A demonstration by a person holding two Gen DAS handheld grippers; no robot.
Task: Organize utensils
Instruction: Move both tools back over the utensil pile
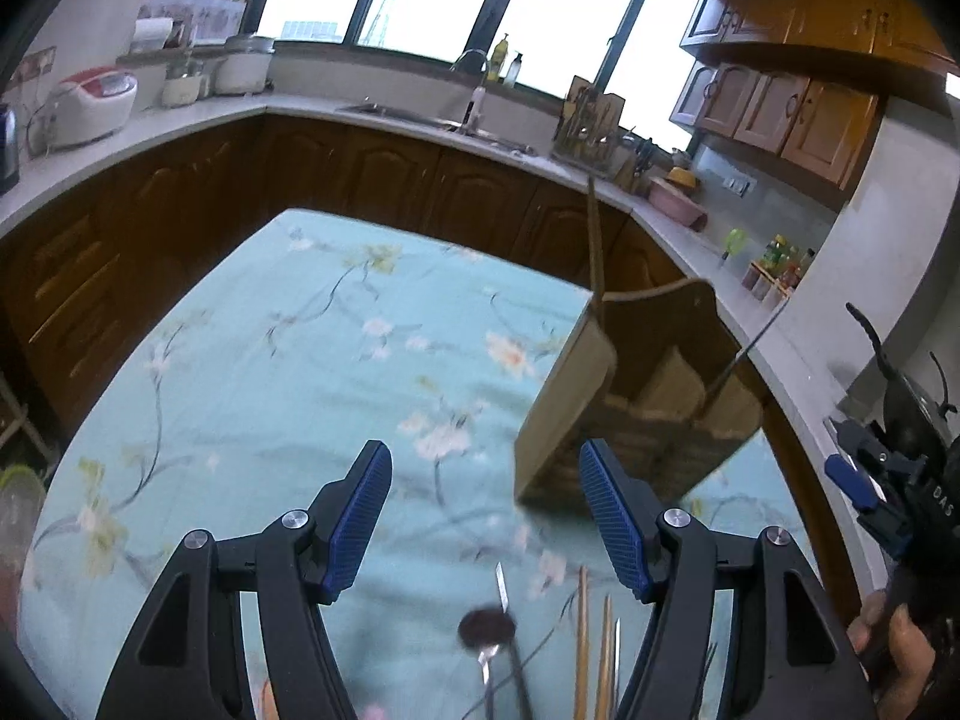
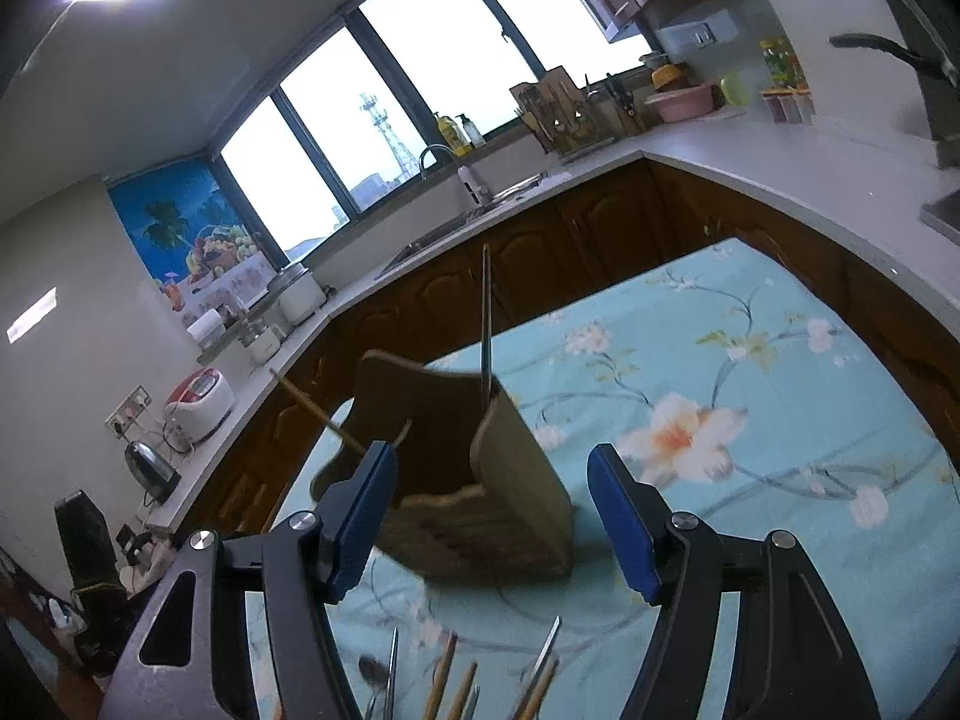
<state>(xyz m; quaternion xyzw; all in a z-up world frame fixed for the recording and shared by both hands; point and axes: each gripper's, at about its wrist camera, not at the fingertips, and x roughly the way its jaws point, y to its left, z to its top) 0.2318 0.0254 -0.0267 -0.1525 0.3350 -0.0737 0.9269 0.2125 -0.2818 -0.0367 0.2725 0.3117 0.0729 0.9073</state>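
Left gripper (image 1: 486,510) has its jaws spread wide with nothing between them, hovering above the teal floral tablecloth (image 1: 270,360). Right gripper (image 2: 492,510) is likewise spread and empty; in the left wrist view it shows at the right edge (image 1: 864,474), with white letters "DAS" readable on its black body and the rest cut off.

Wooden utensil holder (image 1: 636,402) stands on the cloth near the table's far right corner in the left view, just ahead of the right gripper in the right view (image 2: 480,480). Two items are standing in it: one wooden chopstick (image 1: 595,246) leaning out, and one thin metal stick (image 2: 485,324), nearly upright in the right view. Inner dividers are visible; the compartment count is unclear due to blur.

Loose utensils lie on the cloth at the near edge, below the fingers: one dark-bowled ladle-like spoon (image 1: 487,627), one metal spoon (image 2: 373,675), about three wooden chopsticks (image 1: 581,642), plus a few metal handles; the exact count is unclear because they are blurred and cropped.

Background: a red-white rice cooker (image 2: 198,402) and a kettle (image 2: 150,468) on the counter, no readable labels.
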